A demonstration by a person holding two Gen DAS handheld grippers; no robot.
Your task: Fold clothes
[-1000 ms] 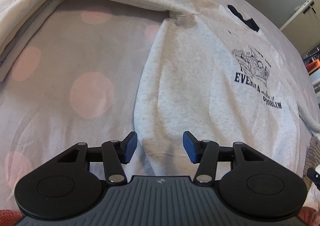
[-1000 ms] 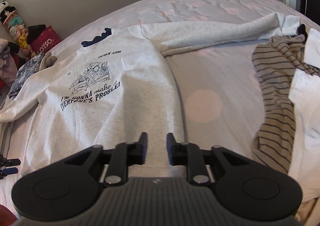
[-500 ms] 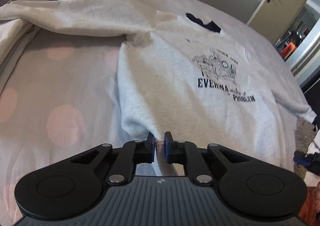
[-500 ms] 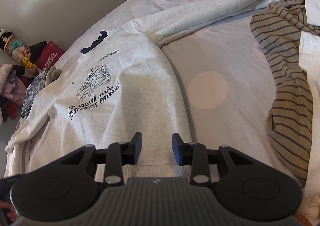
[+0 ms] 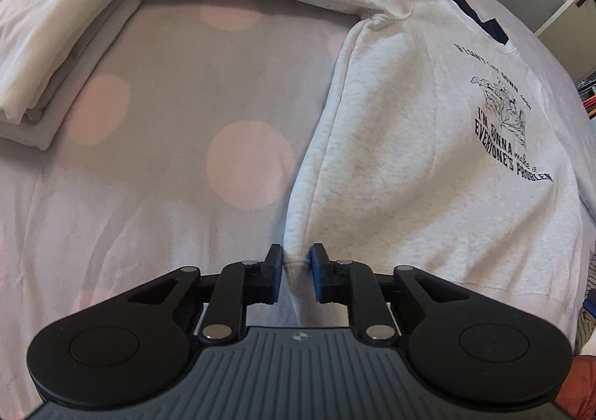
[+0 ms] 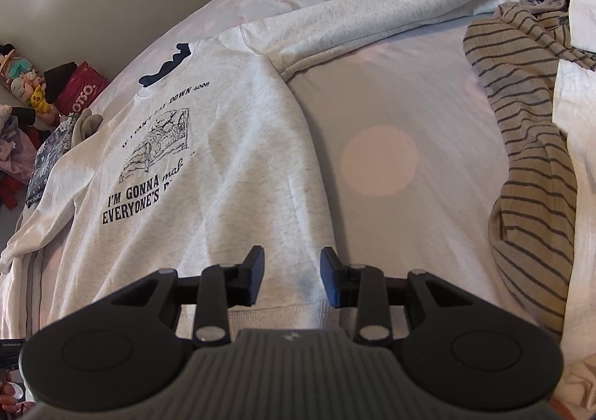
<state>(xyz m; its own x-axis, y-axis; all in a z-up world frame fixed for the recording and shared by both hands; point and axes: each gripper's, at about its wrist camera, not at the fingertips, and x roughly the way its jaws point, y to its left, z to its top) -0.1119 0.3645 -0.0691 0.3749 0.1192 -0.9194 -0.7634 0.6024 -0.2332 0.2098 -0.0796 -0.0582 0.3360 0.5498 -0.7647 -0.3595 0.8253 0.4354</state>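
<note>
Left wrist view: left gripper (image 5: 295, 273) jaws pinched on hem corner of grey sweatshirt (image 5: 428, 144), spread flat on dotted bed (image 5: 167, 114). Right gripper (image 6: 292, 276) jaws parted, empty, over opposite hem corner.

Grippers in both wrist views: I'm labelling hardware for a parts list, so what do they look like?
They look identical. The left gripper and right gripper each have a ribbed dark grey body with a small pale logo at its front edge, flanked by two round black discs. Black linkage bars with silver pivot pins carry two fingers faced with blue pads. No cables or sleeves show.
</note>
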